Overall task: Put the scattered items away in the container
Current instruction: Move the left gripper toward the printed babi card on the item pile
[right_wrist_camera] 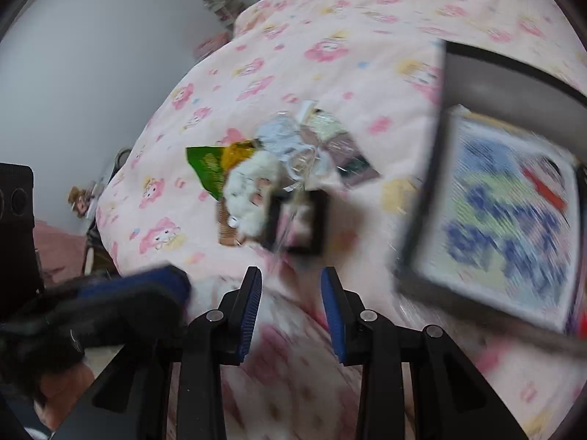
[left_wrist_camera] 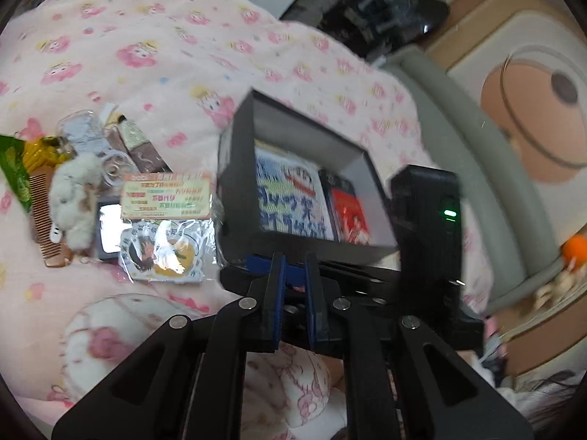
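On the pink bed point(left_wrist_camera: 154, 55), left of the black container point(left_wrist_camera: 234, 183), lies the scattered pile, the comb point(left_wrist_camera: 42, 216) with its long axis running toward the camera. Inside the container, a blue-lettered packet point(left_wrist_camera: 290, 198) lies beside a red one point(left_wrist_camera: 348, 212). Left tool point(left_wrist_camera: 295, 267) is nearly closed, empty; right tool point(right_wrist_camera: 291, 289) is slightly parted, empty. Motion blurs the right view.

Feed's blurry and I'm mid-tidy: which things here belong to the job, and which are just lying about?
Job:
box
plush toy
comb
green packet
printed card
sticker sheet
small frame

Lying about:
quilt
mat
shelf
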{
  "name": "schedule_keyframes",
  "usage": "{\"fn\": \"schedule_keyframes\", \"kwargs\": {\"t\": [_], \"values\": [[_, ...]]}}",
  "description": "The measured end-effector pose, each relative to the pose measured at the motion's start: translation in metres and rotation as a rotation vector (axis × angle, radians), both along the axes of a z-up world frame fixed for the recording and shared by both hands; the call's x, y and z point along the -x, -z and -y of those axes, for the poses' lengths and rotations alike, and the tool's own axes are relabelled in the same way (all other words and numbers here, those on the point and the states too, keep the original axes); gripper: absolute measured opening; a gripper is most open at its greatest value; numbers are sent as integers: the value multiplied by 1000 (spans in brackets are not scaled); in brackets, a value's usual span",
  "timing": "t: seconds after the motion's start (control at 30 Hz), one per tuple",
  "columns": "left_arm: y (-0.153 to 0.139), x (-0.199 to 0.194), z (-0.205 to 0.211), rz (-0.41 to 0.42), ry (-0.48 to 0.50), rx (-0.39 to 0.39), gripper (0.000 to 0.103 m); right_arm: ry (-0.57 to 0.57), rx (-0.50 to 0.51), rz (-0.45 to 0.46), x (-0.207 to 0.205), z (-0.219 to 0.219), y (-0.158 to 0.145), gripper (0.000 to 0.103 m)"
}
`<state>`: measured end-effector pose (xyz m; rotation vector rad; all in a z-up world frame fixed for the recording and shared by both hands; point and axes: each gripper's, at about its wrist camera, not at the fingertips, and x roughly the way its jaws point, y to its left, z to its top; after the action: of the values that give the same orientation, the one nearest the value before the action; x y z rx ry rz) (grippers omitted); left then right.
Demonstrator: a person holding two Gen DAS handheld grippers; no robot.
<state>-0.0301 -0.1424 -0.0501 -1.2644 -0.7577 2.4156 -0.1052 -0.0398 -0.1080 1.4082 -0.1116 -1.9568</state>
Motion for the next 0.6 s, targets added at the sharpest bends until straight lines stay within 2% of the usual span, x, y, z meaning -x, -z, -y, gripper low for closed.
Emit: {"fn": "schedule_keyframes", "kwargs": {"t": [0.1, 0.23, 0.37, 0.47, 0.6], "values": [[4, 2, -6, 9, -23, 8, 9, 50, 0, 7, -8, -32, 3, 30], [13, 3, 19, 64, -137, 46, 9, 86, 7, 17, -9, -54, 4, 30], [26, 7, 51, 133, -241, 140, 9, 55, 4, 27, -9, -46, 10, 30], [43, 11, 75, 200, -269, 150, 11, 34, -27, 65, -5, -35, 28, 31], [73, 25, 90, 289, -261, 153, 23, 31, -91, 116, 11, -15, 56, 32]]}}
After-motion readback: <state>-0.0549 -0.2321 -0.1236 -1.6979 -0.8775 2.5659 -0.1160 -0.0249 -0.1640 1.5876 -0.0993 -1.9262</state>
